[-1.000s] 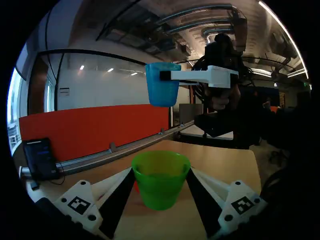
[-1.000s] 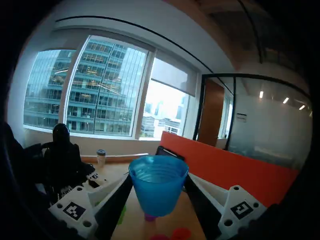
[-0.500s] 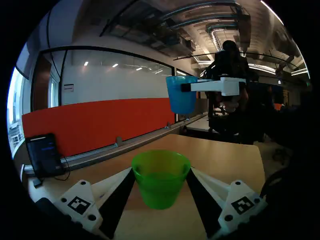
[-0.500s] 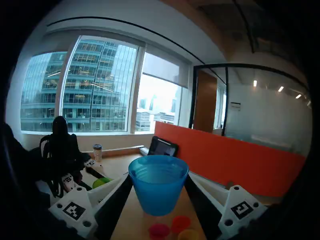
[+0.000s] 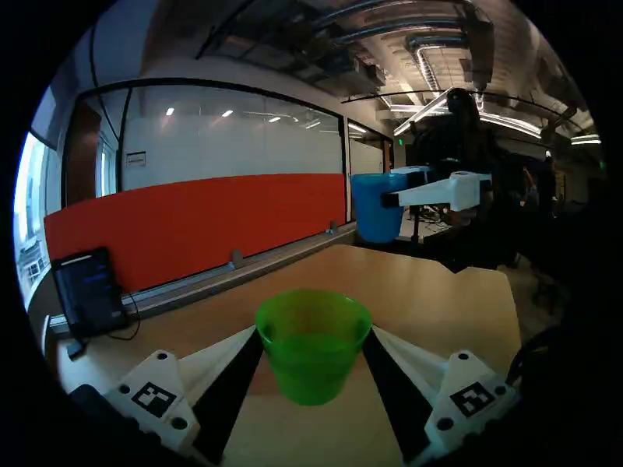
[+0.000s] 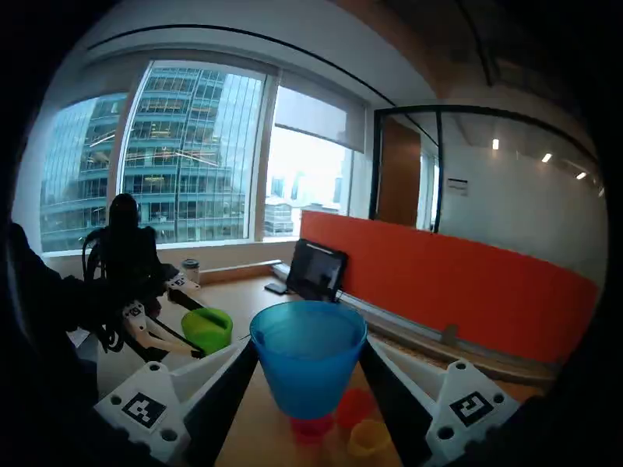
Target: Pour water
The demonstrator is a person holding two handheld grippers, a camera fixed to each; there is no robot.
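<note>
In the left gripper view, my left tool (image 5: 312, 339) is clamped on the green cup (image 5: 313, 349), both fingers pressing its sides, upright above the near tabletop (image 5: 444, 300). The lower part of the cup looks darker, perhaps water, but I cannot be sure. Far right, my right tool (image 5: 433, 191) holds the blue cup (image 5: 377, 207) upright, well apart from the green one.

In the right gripper view, the blue cup sits squeezed between both right fingers, level; I cannot tell whether it holds water. Small coloured cups (image 6: 354, 406) stand on the tabletop below it, and the green cup is far left.

I judge no pour is under way: next I must bring one rim over the other cup and tilt slowly
</note>
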